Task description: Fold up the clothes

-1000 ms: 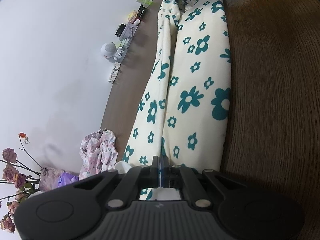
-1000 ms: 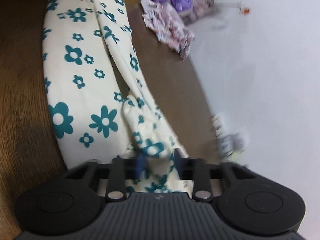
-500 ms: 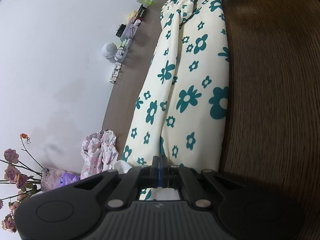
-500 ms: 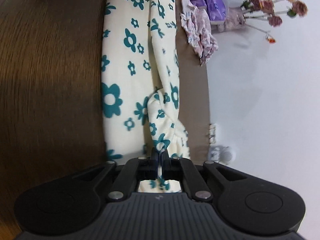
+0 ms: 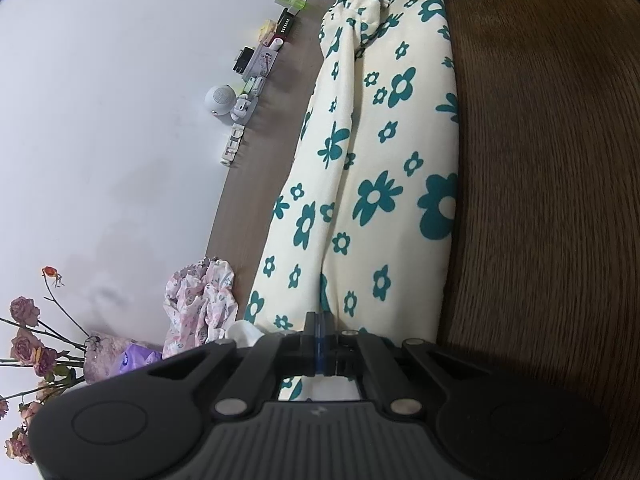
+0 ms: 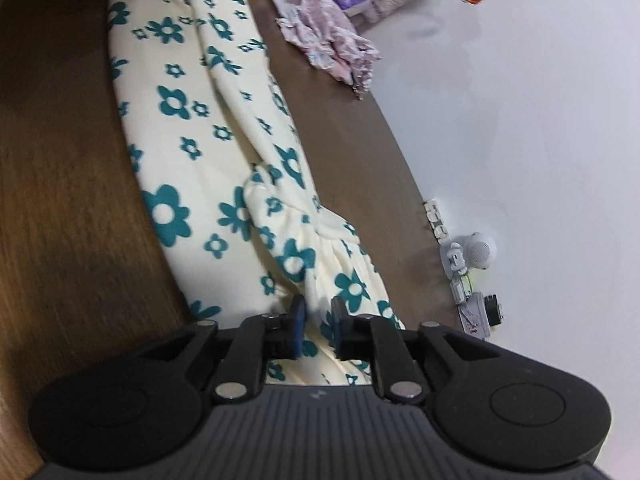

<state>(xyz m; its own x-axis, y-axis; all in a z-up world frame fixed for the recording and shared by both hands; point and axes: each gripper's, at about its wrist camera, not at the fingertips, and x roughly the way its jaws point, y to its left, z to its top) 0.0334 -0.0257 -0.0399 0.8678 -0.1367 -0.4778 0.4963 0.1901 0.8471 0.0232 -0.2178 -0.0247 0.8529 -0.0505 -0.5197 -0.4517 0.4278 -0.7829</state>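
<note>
Your cream flower-print garment [image 5: 384, 184] lies stretched long on the brown wood-grain tabletop [image 5: 540, 200], one edge doubled over in a soft ridge. It looks light, limp and fleecy, so grip hems, not mid-cloth. Your left gripper [image 5: 319, 334] pinches its near end, fingers pressed together; your right gripper [image 6: 318, 320] stands spread over the gathered hem.

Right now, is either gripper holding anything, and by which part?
Left gripper is shut on the floral garment, pinching its near end. Right gripper is open over the gathered opposite end, holding nothing.
</note>
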